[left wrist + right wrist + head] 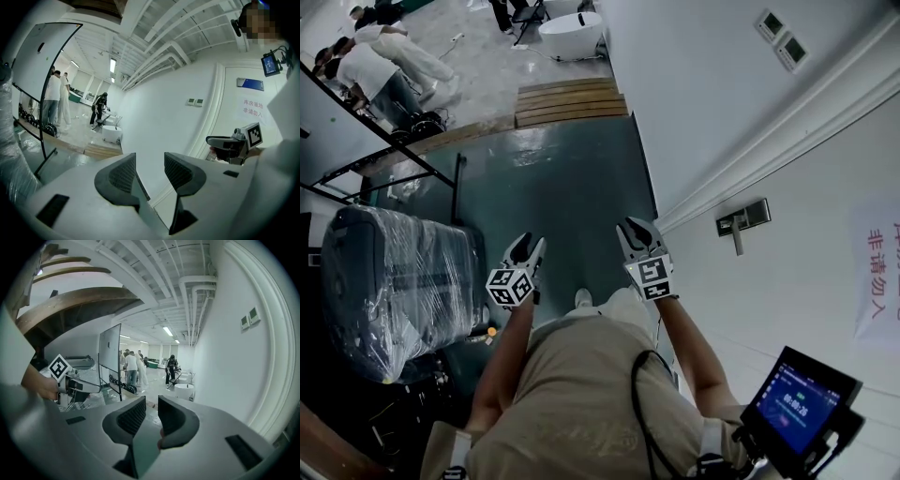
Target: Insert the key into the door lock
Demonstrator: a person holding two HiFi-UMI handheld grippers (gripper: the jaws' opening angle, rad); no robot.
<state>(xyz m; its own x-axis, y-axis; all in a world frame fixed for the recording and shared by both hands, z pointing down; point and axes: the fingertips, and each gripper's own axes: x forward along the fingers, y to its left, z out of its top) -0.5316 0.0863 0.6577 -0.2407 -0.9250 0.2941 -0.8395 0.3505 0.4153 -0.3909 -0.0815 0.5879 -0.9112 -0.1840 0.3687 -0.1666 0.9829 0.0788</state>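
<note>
The door lock with its metal lever handle (742,223) sits on the white door (806,281) at the right of the head view. I see no key in any view. My left gripper (528,247) (150,161) is held low over the dark green floor, open, nothing between its pads. My right gripper (637,232) (151,411) hovers beside it, closer to the wall and left of the handle, jaws a little apart and empty. Each gripper shows in the other's view: the right gripper (229,143), the left gripper (70,380).
A plastic-wrapped grey case (394,281) stands at my left, beside a black-framed board (384,169). Wooden steps (567,101) and a white tub (572,36) lie ahead, with people (384,66) working beyond. A lit screen (797,403) hangs by my right arm. A red-lettered notice (877,272) is on the door.
</note>
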